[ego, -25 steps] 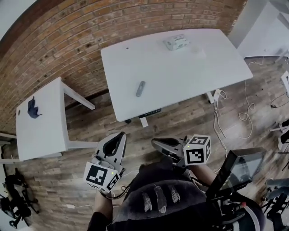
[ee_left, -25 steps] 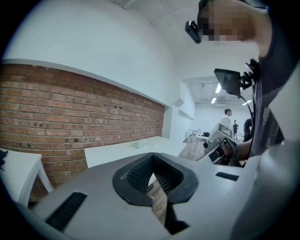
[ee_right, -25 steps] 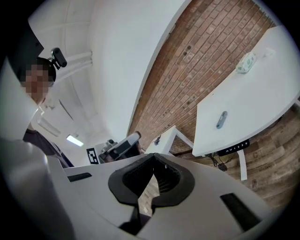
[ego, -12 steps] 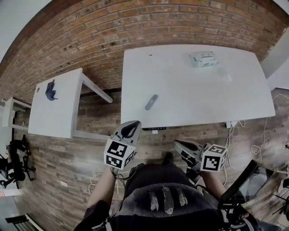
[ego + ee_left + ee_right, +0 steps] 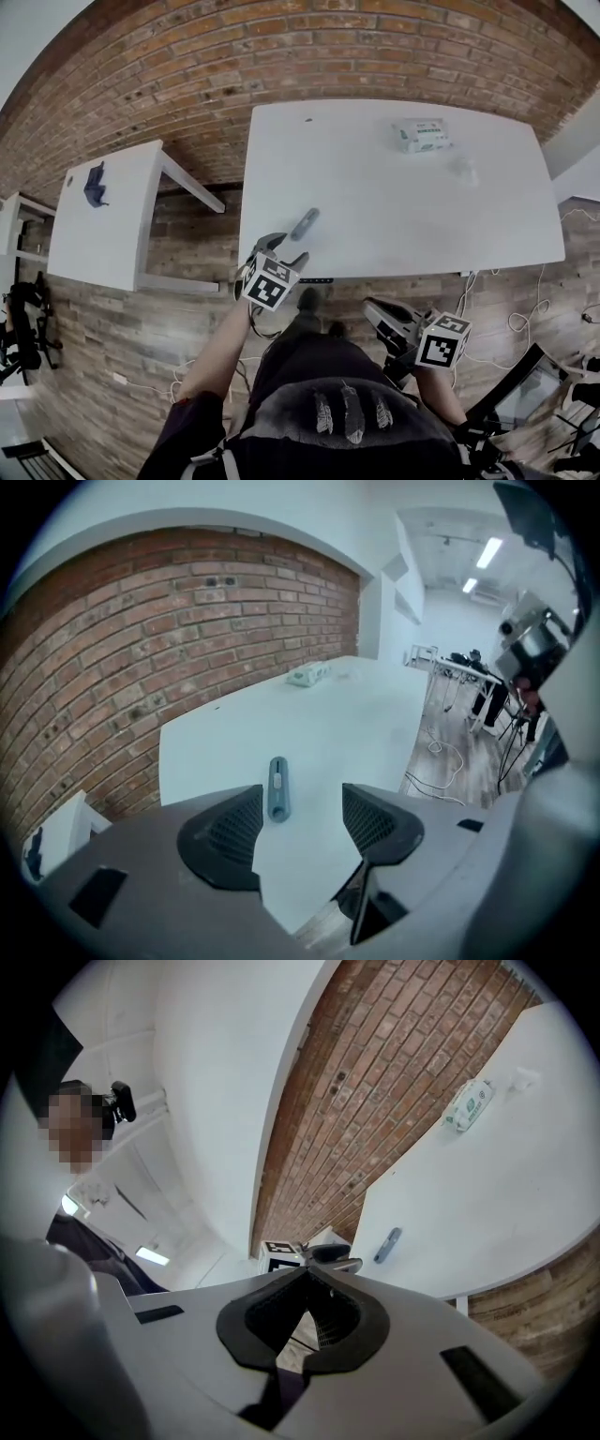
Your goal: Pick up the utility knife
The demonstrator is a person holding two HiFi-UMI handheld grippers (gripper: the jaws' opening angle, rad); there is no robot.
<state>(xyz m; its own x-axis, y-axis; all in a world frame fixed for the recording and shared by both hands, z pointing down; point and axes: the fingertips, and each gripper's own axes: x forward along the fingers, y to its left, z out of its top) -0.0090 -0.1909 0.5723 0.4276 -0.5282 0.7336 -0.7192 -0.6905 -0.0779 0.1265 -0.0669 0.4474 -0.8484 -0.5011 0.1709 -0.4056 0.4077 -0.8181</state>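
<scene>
Left gripper [image 5: 302, 803], newly wide, near knife [image 5: 277, 787]

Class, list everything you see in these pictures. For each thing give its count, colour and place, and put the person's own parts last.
table: one, white, against the wall
knife: one, grey-blue, near the table's front left edge
pack: one, white and green, at the table's far side
side table: one, white, left of the table
blue thing: one, on the side table's far end, kind unclear
wall: one, red-brown brick, behind both tables
floor: grey-brown wood
left gripper: one, grey, at the table's front left corner, fingers just opened, nothing between them
right gripper: one, grey, low and short of the table, fingers shut, empty
</scene>
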